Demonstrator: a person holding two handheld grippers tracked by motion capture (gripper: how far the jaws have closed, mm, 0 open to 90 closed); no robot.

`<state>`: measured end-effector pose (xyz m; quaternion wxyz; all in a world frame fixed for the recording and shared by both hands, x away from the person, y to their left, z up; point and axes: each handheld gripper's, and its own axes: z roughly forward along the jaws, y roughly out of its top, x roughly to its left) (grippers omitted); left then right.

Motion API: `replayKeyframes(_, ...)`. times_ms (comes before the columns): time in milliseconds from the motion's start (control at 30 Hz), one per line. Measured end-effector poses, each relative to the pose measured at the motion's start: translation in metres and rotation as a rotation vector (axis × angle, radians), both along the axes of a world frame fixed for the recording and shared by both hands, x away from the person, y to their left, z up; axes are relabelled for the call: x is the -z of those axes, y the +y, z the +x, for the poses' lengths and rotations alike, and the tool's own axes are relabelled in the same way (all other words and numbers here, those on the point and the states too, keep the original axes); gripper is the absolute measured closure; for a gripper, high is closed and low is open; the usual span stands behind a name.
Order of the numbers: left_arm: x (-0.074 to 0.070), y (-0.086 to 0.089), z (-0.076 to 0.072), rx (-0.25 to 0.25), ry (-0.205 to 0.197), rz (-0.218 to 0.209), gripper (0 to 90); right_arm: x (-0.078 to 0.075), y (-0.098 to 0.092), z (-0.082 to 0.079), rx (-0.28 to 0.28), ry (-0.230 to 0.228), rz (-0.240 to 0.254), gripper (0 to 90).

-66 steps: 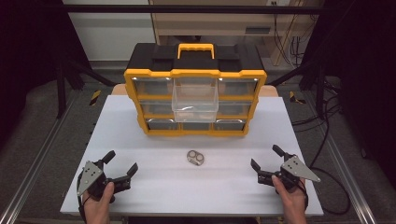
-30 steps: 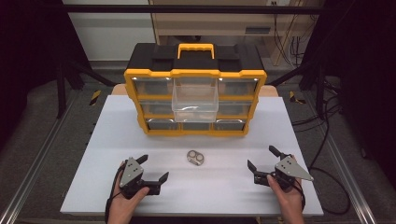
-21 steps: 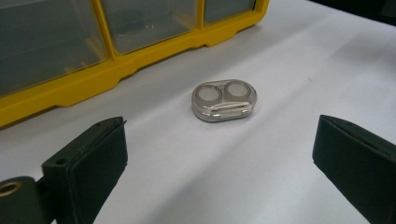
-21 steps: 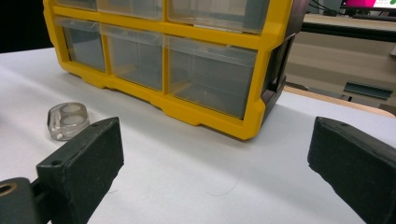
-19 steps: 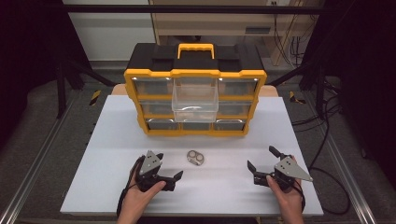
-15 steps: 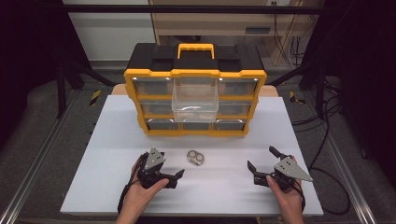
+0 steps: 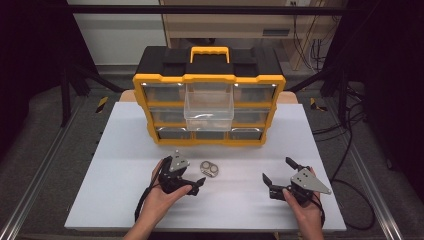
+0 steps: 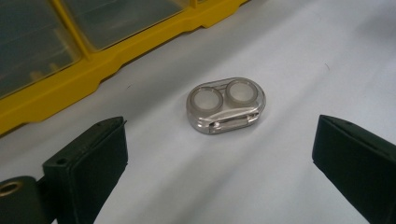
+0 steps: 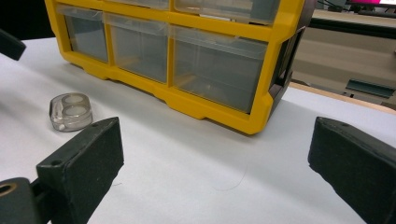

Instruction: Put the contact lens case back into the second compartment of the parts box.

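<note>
A small clear case (image 7: pixel 210 169) with two round wells lies flat on the white table (image 7: pixel 125 150), in front of the yellow and black drawer organizer (image 7: pixel 210 78). My left gripper (image 7: pixel 196 175) is open just left of the case. In the left gripper view the case (image 8: pixel 226 105) sits ahead of and between the spread jaws of that gripper (image 8: pixel 219 140), touching neither. My right gripper (image 7: pixel 278 170) is open and empty near the front right of the table. Its own view (image 9: pixel 215 140) has the case (image 9: pixel 71 111) far left and the organizer (image 9: pixel 205 109) ahead.
One clear middle drawer (image 7: pixel 209 105) of the organizer is pulled out over the table. The other drawers are pushed in. White table surface stretches between the two grippers and along the front edge. Cables (image 7: pixel 350 165) trail off the table's right side.
My left gripper has travelled from the front left corner rightward to the case, still open. The right gripper has barely shifted. The case has not moved.
</note>
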<state>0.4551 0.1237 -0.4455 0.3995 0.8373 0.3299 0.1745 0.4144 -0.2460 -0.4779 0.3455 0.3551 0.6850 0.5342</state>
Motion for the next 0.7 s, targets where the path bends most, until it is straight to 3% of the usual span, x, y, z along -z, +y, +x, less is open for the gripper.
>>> replayKeyframes(267, -0.001, -0.019, 0.012, -0.009, 0.025, 0.019, 3.1, 0.000, -0.001, 0.000, -0.001, 0.000, 0.004, 3.7)
replayKeyframes(500, -0.002, -0.025, 0.023, -0.003, 0.023, 0.048, 3.5, -0.001, -0.001, 0.001, -0.004, 0.002, 0.007, 3.6)
replayKeyframes(700, 0.000, -0.029, 0.031, -0.042, 0.049, 0.033, 4.0, -0.001, -0.001, 0.001, -0.006, 0.002, 0.002, 3.7)
